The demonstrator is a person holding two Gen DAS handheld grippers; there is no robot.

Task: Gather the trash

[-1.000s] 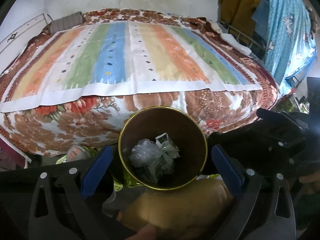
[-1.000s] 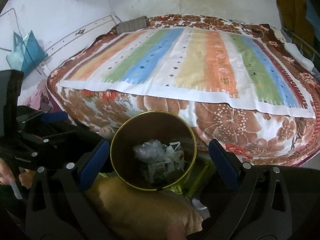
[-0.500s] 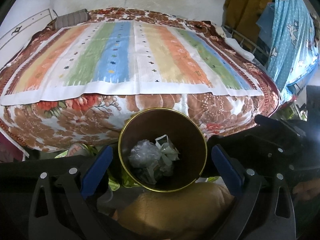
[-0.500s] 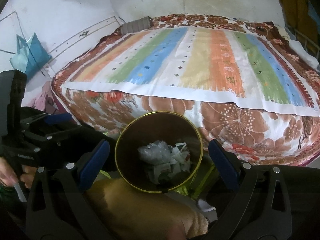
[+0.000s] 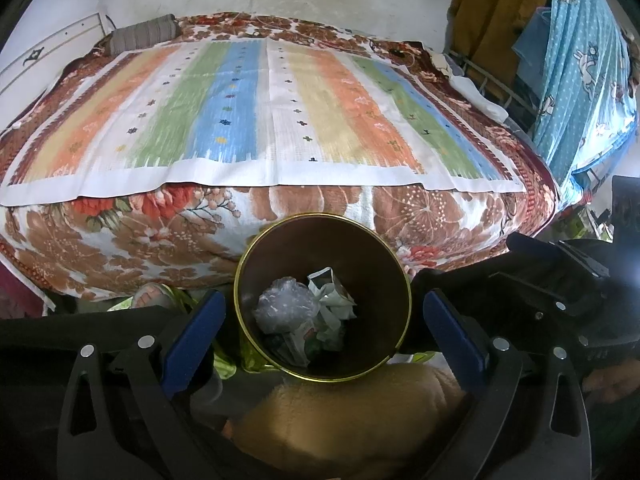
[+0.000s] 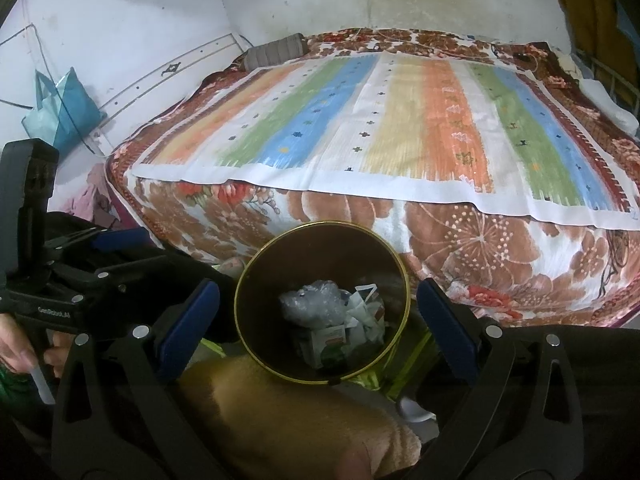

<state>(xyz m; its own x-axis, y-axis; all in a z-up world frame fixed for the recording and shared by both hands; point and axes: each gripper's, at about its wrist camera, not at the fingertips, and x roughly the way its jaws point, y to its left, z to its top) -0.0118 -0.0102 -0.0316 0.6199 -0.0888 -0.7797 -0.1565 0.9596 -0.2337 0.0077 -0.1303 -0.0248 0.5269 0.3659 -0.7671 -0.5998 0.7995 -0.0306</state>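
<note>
Crowding the bin [image 5: 362,240]: bed [image 5: 260,120], seemingly a tan cushion [image 5: 352,416].

A bed [image 5: 132,236] is seen filling most of both views, covered by a floral blanket [image 5: 440,216] in brown, red and white that hangs over the near edge. On top of the blanket a striped sheet [image 5: 256,120] is spread flat, with bands of orange, green, blue, white and yellow and a white border along its near edge. A grey striped bolster pillow [image 5: 144,36] is laid at the far end of the bed, against the wall. The floor [image 6: 412,404] in front of the bed is mostly hidden; a round bin with a gold rim [image 5: 256,344] is seen there, just before the bed's near edge, holding crumpled plastic and paper.
</note>
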